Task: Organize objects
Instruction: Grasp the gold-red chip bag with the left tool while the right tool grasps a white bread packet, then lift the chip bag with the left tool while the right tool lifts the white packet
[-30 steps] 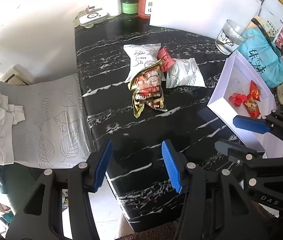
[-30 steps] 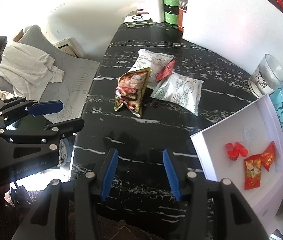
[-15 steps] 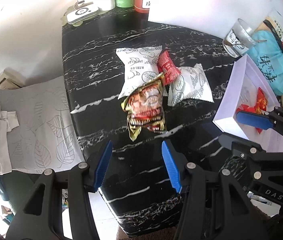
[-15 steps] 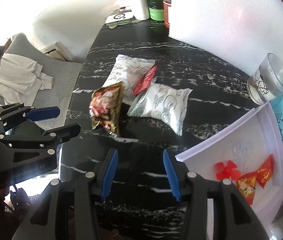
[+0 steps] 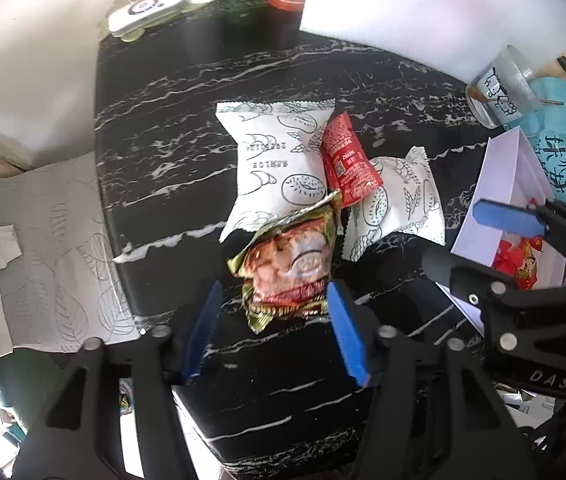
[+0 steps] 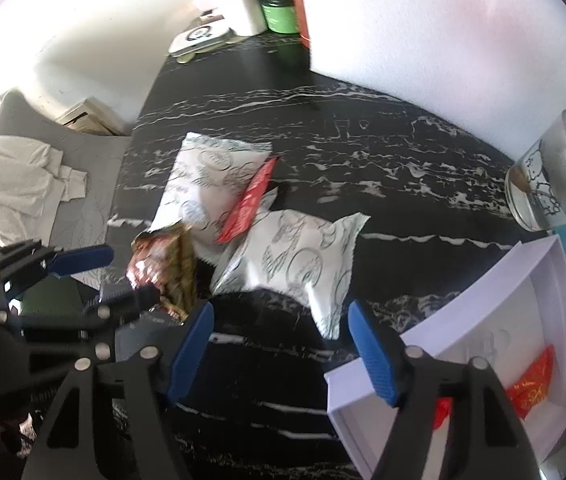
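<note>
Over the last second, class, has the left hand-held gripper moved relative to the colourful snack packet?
Yes. The left hand-held gripper has advanced toward the colourful snack packet, its open jaws now flanking the packet's near end on the black marble table.

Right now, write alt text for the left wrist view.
The open left gripper straddles a colourful snack bag on a black table. Behind lie two white packets and a red sachet; a white box sits right.

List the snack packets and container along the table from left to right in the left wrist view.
Large white pastry packet → red sachet → smaller white pastry packet → white box. The crinkled foil snack bag sits in front of the first two, overlapping them, so it is left out.
</note>
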Motion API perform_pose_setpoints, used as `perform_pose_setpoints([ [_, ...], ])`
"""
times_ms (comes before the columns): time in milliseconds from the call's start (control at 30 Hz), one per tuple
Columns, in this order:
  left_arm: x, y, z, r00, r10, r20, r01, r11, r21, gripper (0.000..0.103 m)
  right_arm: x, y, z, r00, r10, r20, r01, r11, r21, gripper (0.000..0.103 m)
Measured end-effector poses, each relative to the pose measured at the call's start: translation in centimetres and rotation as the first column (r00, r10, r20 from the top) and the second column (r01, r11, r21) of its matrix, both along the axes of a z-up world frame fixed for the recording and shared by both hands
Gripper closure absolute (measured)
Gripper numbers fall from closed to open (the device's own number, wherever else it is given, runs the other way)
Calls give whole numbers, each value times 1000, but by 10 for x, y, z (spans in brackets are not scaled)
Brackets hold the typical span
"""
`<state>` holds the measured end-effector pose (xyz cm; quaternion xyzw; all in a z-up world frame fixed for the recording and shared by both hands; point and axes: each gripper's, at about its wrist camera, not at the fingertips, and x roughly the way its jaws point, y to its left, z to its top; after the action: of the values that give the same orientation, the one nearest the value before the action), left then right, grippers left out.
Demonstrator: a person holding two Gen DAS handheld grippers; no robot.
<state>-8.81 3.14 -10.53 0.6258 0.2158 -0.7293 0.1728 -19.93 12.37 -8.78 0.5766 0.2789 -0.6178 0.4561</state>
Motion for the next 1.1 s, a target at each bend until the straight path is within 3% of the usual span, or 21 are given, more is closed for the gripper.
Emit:
perform_pose_setpoints([
  [367,-13,-10,-30,999,11,30,-13,998,64,35,-24,-23,-26,992,-63,108,64,998,2,18],
  [533,-12,-11,-46,998,22,52,-27,995,96,35,-25,-36,-43,994,-56,94,52,998,44,15],
  [633,-11,-13,-56,997,32,77,-39,994,100,35,-25,-41,-54,994,-46,101,39,996,74,15],
  [867,-11,-13,-55,999,26,45,-29,998,62,31,-23,-42,-65,991,-51,121,41,996,81,15],
  [933,-9,-12,-53,999,28,24,-29,998,58,37,-22,-41,-64,990,-53,127,43,996,75,17],
  [967,-8,-11,-52,1000,22,14,-23,998,54,47,-22,-40,-63,989,-51,136,43,997,64,24],
  [1100,-3,-7,-50,1000,3,3,-3,998,70,54,-13,-38,-61,988,-38,148,30,998,59,33],
])
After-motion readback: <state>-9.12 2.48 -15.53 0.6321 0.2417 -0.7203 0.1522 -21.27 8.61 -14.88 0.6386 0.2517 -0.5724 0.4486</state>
